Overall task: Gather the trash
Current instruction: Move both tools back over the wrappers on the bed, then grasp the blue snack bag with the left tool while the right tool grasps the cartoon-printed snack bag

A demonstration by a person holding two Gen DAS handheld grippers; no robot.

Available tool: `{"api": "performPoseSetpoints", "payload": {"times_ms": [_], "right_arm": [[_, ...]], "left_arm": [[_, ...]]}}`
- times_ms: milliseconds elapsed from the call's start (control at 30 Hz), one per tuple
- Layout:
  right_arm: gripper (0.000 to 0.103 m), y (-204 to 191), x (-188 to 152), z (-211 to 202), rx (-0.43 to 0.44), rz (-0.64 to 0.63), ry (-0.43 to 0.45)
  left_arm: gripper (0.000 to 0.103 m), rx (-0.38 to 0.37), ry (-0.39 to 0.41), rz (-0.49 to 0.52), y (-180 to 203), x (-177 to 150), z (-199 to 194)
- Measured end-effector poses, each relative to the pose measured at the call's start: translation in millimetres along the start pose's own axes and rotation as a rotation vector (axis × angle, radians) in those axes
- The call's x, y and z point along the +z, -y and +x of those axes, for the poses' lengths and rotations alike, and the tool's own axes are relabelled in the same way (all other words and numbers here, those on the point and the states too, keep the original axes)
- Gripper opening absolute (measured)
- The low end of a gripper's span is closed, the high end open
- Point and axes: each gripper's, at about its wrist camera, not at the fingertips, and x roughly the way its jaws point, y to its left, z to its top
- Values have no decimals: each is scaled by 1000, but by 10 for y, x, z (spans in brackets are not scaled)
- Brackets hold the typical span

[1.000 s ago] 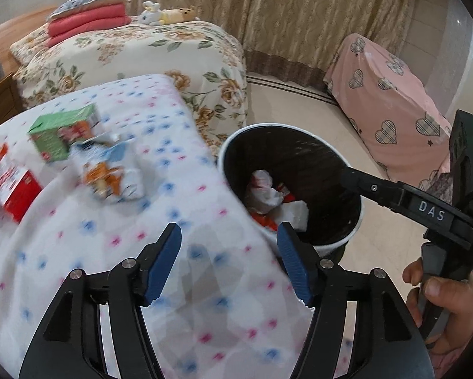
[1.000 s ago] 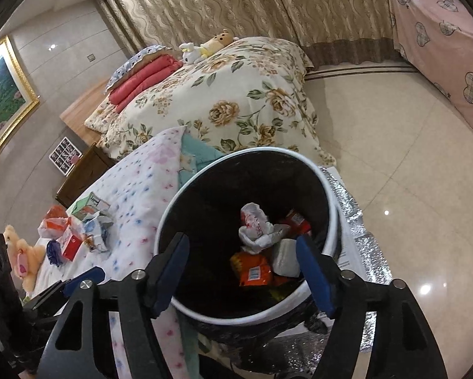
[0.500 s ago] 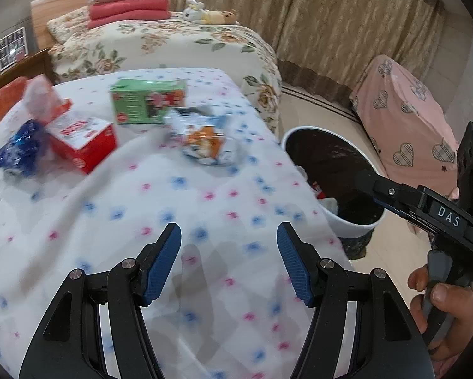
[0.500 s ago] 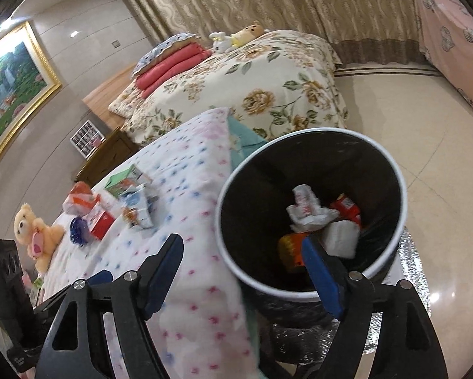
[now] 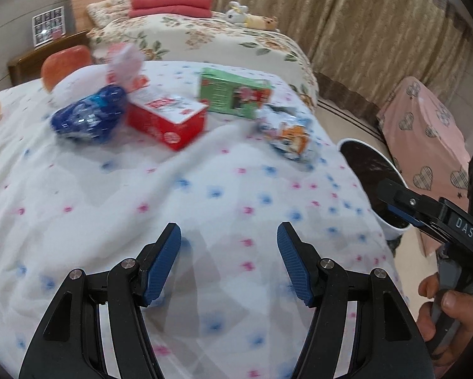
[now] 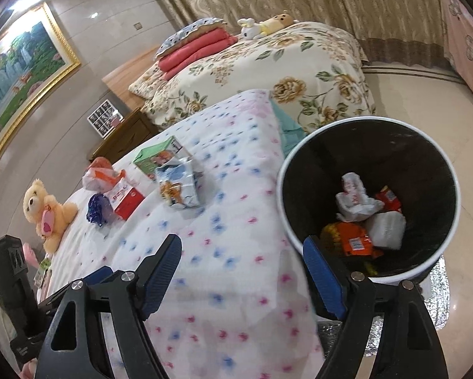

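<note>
- While the left wrist view tilted down, it showed a white bedspread (image 5: 205,195) dotted pink and blue, motion-blurred.
- Trash sat far up the spread: blue wrapper (image 5: 88,118), red box (image 5: 167,120), green box (image 5: 233,96), crumpled cartoon packet (image 5: 291,135), pink-white bag (image 5: 124,63) behind.
- Left gripper (image 5: 229,246) hung above the bare spread, jaws spread apart, nothing between them.
- Black bin (image 5: 374,183) with white rim stood off the bed's right edge; the right gripper's body and the hand (image 5: 448,312) holding it were at far right.
- Room: floral bed (image 5: 205,38) with stacked red blankets, beige curtains, pink heart-print cover at right.
- Versus a second earlier, this view had swung off the bin onto the bed; the trash pile sat more central.
- Right wrist view: same spread (image 6: 230,221), pile at mid-left: green box (image 6: 156,158), cartoon packet (image 6: 178,186), red box (image 6: 126,197), blue wrapper (image 6: 97,208).
- Teddy bear (image 6: 48,211) lay at the left edge; framed landscape painting on the wall, glossy tile floor.
- Bin (image 6: 369,195) sat at right, holding white wads and orange wrappers.
- Right gripper (image 6: 242,259) was empty, jaws wide; they had just been opening further.
- Earlier the bin filled this view's centre between the jaws; now it sat right, with the bed under the gripper.
</note>
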Motion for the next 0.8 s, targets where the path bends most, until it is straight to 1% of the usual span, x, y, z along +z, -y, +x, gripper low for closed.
{"api": "performPoseSetpoints", "payload": {"times_ms": [467, 800], "right_arm": [[81, -396, 27, 300, 38, -64, -39], [81, -570, 159, 548, 43, -94, -58]], "left_arm": [[66, 106, 28, -109, -589, 127, -7], [69, 159, 63, -139, -788, 344, 56]]}}
